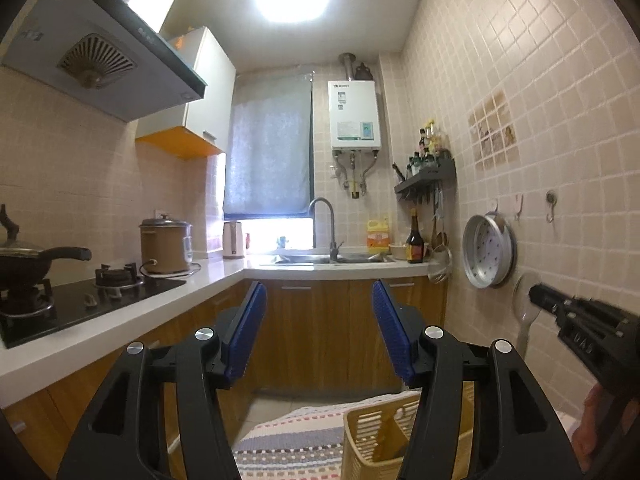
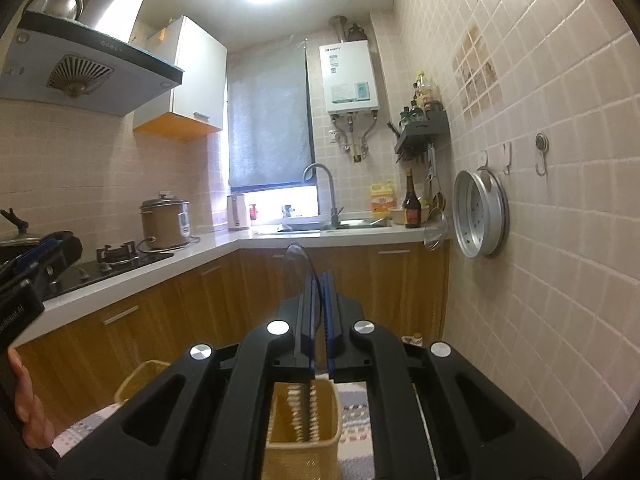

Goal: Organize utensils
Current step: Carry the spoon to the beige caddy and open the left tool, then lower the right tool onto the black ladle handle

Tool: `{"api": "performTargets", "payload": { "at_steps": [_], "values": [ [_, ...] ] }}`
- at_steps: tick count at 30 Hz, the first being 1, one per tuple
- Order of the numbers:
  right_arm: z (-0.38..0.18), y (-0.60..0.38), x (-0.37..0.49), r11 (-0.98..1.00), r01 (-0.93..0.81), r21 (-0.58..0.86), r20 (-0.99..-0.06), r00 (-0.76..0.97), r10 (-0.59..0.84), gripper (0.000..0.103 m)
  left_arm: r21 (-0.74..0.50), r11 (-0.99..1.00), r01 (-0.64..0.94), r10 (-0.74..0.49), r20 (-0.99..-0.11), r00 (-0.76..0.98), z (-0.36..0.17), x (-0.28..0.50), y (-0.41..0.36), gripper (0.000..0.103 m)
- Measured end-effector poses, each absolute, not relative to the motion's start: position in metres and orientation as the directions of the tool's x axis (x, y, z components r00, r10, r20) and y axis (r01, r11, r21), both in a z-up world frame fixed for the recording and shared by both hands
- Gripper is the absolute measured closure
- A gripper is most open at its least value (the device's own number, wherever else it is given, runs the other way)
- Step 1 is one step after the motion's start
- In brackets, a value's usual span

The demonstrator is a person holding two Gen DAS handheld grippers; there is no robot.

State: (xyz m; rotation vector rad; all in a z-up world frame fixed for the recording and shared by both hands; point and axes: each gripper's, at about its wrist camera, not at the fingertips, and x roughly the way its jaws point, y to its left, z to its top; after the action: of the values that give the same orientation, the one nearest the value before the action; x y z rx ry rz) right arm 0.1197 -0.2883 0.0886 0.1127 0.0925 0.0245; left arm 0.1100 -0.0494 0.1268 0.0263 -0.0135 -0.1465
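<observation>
Right gripper (image 2: 318,304): jaws nearly together, clamped on a clear plastic spoon (image 2: 298,254). Handle sits between the pads; bowl sticks out past the fingertips, seen edge-on. In the left wrist view the same spoon (image 1: 526,300) shows beside the tiled wall, bowl up and handle hanging down.

Left gripper (image 1: 320,328): jaws about half open, nothing between the pads.

Directly below both grippers stands a yellow slotted utensil basket (image 2: 304,436) on a striped mat (image 1: 288,432). It has an inner divider (image 1: 390,438), so at least two compartments. Contents: probably empty, but the gripper bodies hide most of the interior.

Step in hand, as I judge it: drop the spoon into the basket. To do it well, tilt the spoon toward vertical, handle down, centre it over one compartment clear of the divider, lower until the handle is inside the rim, then release. The grip is on a thin, slick handle, so slow moves.

Further off: sink (image 1: 320,258), steamer tray (image 1: 488,252) hung on the wall.
</observation>
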Motion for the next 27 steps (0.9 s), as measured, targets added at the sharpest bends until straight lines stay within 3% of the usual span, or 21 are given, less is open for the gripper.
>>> {"api": "performTargets", "payload": {
  "at_steps": [4,5,6,8,17,20,27],
  "values": [
    [0.094,-0.286,0.102,0.992,-0.032,0.122,-0.103,0.994,0.044,0.085,0.014,0.989,0.147,-0.148,0.021,0.989,0.137,0.089,-0.042,0.049],
    [0.095,-0.285,0.098,0.992,-0.032,0.119,-0.103,0.994,0.044,0.078,0.007,0.989,0.15,-0.15,0.021,0.989,0.139,0.083,-0.04,0.049],
    [0.095,-0.284,0.094,0.993,-0.033,0.117,-0.104,0.994,0.046,0.062,-0.005,0.988,0.157,-0.157,0.014,0.987,0.141,0.077,-0.037,0.049],
    [0.096,-0.282,0.08,0.993,-0.028,0.11,-0.097,0.995,0.039,0.044,-0.023,0.986,0.165,-0.165,0.004,0.986,0.143,0.07,-0.033,0.049],
    [0.102,-0.276,0.033,0.998,-0.022,0.057,-0.097,0.995,0.028,0.043,-0.099,0.978,0.186,-0.192,-0.055,0.98,0.138,0.036,-0.018,0.047],
    [0.105,-0.28,0.021,0.999,-0.018,0.051,-0.117,0.993,0.024,0.042,-0.109,0.976,0.19,-0.201,-0.095,0.975,0.133,0.03,-0.015,0.037],
    [0.099,-0.281,0.009,0.998,-0.06,0.021,-0.26,0.963,0.063,0.042,-0.258,0.935,0.245,-0.309,-0.252,0.917,0.111,0.03,0.005,0.036]
  ]
}}
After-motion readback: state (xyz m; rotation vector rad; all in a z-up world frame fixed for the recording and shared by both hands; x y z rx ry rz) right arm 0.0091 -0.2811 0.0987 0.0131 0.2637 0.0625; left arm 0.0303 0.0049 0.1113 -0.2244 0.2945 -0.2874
